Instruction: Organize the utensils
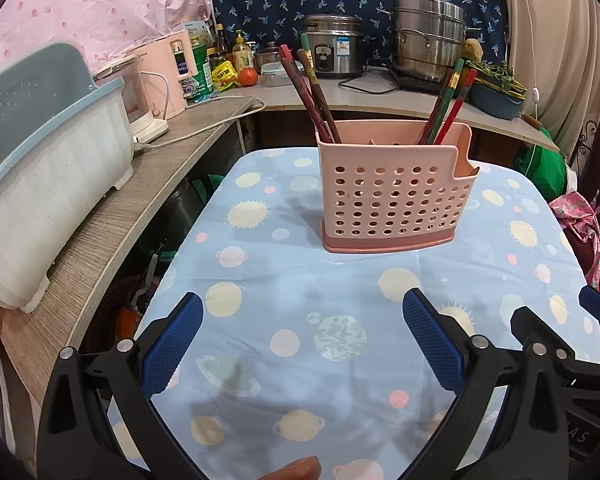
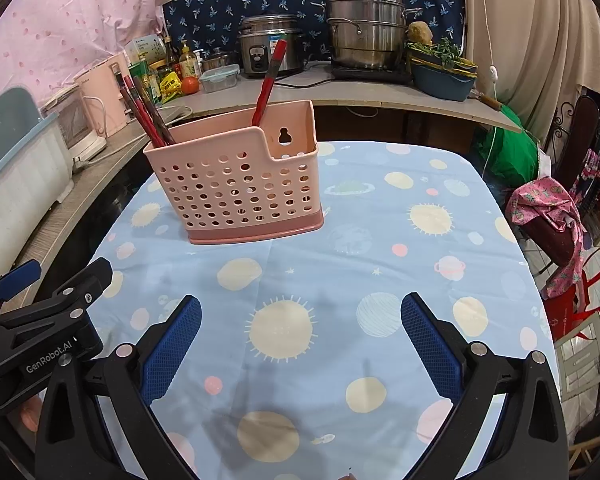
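A pink perforated utensil holder (image 1: 394,196) (image 2: 236,188) stands upright on the planet-print tablecloth (image 1: 340,320) (image 2: 340,240). Dark red chopsticks (image 1: 312,92) (image 2: 144,112) lean out of its left end. More red and green chopsticks (image 1: 452,100) (image 2: 266,84) lean out of its right part. My left gripper (image 1: 302,340) hovers open over the cloth in front of the holder, with nothing between its blue pads. My right gripper (image 2: 300,340) is open too and empty, lower right of the holder. The left gripper's body (image 2: 40,320) shows at the right wrist view's left edge.
A pale blue dish rack (image 1: 48,184) sits on the wooden counter (image 1: 140,208) at left, beside a kettle (image 1: 140,100). A rice cooker (image 1: 334,46), steel pots (image 1: 428,36), bottles and a tomato (image 1: 247,77) line the back counter. Bags (image 2: 548,220) stand beyond the table's right edge.
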A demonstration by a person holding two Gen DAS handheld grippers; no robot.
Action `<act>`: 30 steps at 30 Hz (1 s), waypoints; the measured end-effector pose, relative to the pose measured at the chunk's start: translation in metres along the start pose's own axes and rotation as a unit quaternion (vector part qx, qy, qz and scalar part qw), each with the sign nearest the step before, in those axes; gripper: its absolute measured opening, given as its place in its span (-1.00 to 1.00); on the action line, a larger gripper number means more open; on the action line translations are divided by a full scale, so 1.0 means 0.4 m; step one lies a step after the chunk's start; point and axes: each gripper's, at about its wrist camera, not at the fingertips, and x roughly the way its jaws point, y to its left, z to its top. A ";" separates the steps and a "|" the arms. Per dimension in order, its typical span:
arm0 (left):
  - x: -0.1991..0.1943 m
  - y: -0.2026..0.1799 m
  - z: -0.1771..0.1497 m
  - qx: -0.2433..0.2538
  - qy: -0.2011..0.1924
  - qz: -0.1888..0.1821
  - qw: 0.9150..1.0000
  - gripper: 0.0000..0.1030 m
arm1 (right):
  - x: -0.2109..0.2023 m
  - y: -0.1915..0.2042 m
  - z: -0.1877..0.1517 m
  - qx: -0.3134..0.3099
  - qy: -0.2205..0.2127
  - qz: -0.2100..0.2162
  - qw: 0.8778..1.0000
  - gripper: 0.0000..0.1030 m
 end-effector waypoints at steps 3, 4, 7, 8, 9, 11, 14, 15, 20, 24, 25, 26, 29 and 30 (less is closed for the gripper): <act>0.002 0.000 0.000 0.000 0.001 0.000 1.000 0.86 | 0.001 0.001 0.000 0.000 0.000 0.000 1.000 0.88; 0.003 0.000 0.000 -0.001 0.001 0.000 1.000 0.86 | 0.001 0.001 0.000 0.000 0.000 -0.001 1.000 0.88; 0.003 0.000 0.000 0.000 0.002 0.000 1.000 0.86 | 0.001 0.001 0.000 0.000 0.001 0.000 1.000 0.88; 0.005 0.000 0.000 0.000 0.003 0.000 1.000 0.86 | 0.002 0.000 0.000 0.000 0.001 0.000 1.000 0.88; 0.007 0.001 0.000 -0.001 0.003 0.000 1.000 0.86 | 0.003 0.000 -0.001 0.000 0.002 0.000 1.000 0.88; 0.011 0.001 0.000 -0.001 0.005 0.000 1.000 0.86 | 0.004 0.000 -0.001 0.000 0.002 0.001 1.000 0.88; 0.013 0.000 0.000 0.000 0.005 0.001 1.000 0.86 | 0.004 0.000 -0.001 0.000 0.002 0.000 1.000 0.88; 0.014 0.000 0.000 0.000 0.005 0.002 1.000 0.86 | 0.004 0.000 -0.001 0.000 0.002 0.000 1.000 0.88; 0.021 -0.001 0.003 0.002 0.008 0.005 1.000 0.86 | 0.004 0.001 -0.001 0.000 0.002 0.000 1.000 0.87; 0.024 -0.002 0.004 0.003 0.010 0.007 1.000 0.86 | 0.008 0.003 -0.001 0.001 0.003 0.000 1.000 0.88; 0.026 -0.002 0.005 0.004 0.010 0.007 1.000 0.86 | 0.008 0.003 -0.001 0.001 0.003 0.000 1.000 0.88; 0.027 -0.002 0.005 0.004 0.011 0.007 1.000 0.86 | 0.009 0.003 -0.001 0.001 0.003 0.000 1.000 0.88; 0.028 -0.002 0.006 0.005 0.010 0.007 1.000 0.86 | 0.008 0.002 0.000 0.001 0.003 0.000 1.000 0.88; 0.028 -0.002 0.006 0.005 0.010 0.007 1.000 0.86 | 0.008 0.002 0.000 0.001 0.003 0.000 1.000 0.88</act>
